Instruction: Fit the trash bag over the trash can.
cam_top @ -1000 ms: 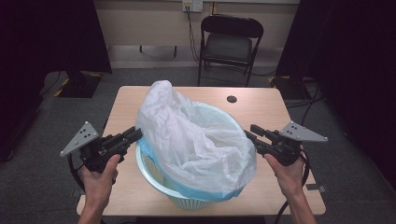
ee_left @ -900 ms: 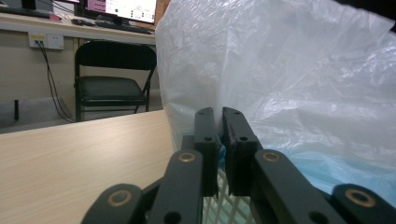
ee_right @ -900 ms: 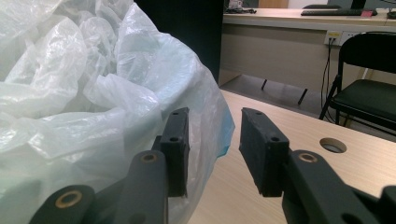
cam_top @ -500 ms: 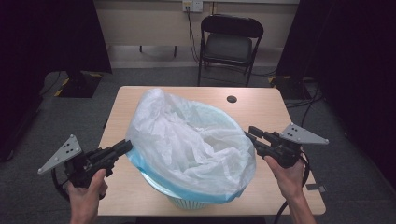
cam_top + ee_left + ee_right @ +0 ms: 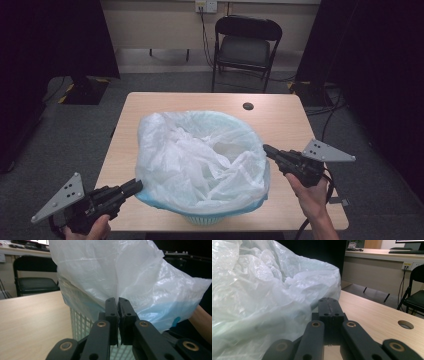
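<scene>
Two grippers flank the basket (image 5: pixel 200 217) on the table (image 5: pixel 280 115). Your left gripper (image 5: pixel 117 301) is clamped on a fold of the bag (image 5: pixel 200 155), pulled over the rim on its side. Your right gripper (image 5: pixel 329 302) has just been closing; its jaws now meet, pinching the bag edge just ahead of them, film bunched beside them.

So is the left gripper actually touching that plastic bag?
Touching. In the left gripper view, the left gripper has its jaws closed on a fold of the plastic bag, which puckers into the seam between them.
</scene>
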